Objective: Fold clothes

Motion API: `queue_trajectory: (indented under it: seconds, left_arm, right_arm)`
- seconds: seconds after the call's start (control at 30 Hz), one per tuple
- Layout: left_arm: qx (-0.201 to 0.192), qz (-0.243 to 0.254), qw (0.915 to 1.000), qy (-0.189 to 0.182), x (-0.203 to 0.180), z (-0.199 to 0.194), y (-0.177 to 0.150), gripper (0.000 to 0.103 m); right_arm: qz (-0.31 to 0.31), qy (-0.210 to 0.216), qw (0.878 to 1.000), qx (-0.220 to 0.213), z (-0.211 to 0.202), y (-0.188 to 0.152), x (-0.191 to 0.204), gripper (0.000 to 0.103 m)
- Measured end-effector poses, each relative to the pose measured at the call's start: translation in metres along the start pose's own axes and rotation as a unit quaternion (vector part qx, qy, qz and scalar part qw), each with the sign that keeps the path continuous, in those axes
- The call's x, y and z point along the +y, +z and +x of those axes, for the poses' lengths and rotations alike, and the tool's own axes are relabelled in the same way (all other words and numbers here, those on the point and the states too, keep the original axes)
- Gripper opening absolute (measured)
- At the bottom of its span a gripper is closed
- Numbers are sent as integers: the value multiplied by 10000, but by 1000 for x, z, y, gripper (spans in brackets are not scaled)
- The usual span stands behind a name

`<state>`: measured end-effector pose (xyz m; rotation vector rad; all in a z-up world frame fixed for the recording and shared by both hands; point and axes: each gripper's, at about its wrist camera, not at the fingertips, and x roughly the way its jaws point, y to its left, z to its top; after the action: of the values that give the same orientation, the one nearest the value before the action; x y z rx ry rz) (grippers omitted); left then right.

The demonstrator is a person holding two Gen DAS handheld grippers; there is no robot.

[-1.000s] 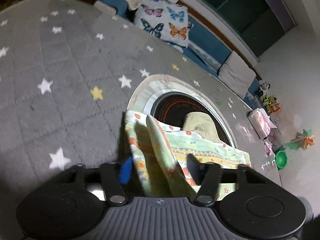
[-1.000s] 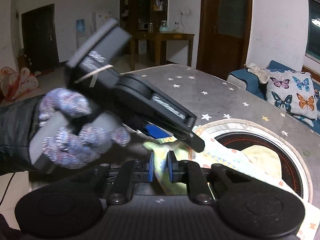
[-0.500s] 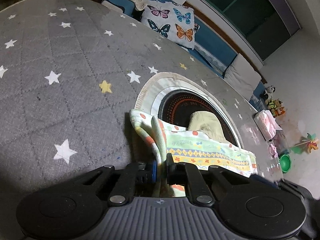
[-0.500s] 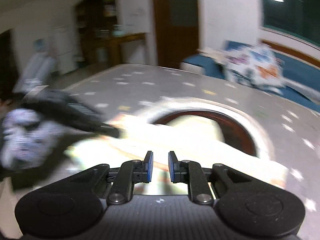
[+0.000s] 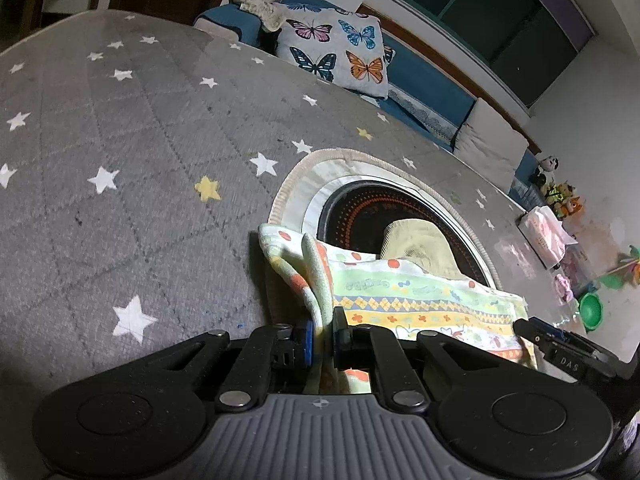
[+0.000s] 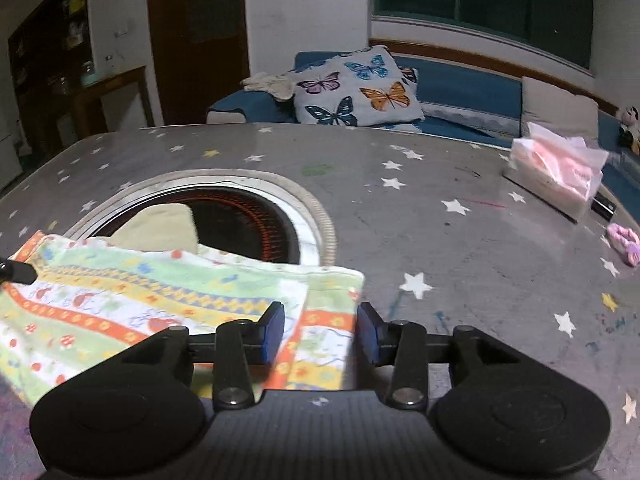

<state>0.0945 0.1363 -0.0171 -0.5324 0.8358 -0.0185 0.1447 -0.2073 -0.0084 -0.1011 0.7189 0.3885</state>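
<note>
Bare tabletop (image 6: 460, 240) lies right of the cloth (image 6: 180, 292); a tissue box (image 6: 556, 176) and, apparently, a pink scrunchie (image 6: 624, 242) block its far edge.

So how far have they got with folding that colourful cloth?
Partly done: the patterned cloth lies doubled over beside the round burner. In hand: the left gripper pinches one corner, while the right gripper is open over the opposite edge. Further folds probably remain.

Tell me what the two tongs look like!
Both tongs, left and right, are black, with a ribbed grey base, two round black discs, silver rivets and blue fingertip pads. White letters mark the right one's side in the left view. No cables show.
</note>
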Motion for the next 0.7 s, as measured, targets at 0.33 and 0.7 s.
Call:
queue_trajectory:
  seconds: [0.33,0.7]
  left_arm:
    - [-99,262,9995,136,-15,-5,3,9]
    - [-392,1102,9925,-360,-102,-10,22,8]
  right_arm:
    - [272,318,9990,-124,0,1,7,6]
    - [645,21,9949,-776,-68,-1,-35,4]
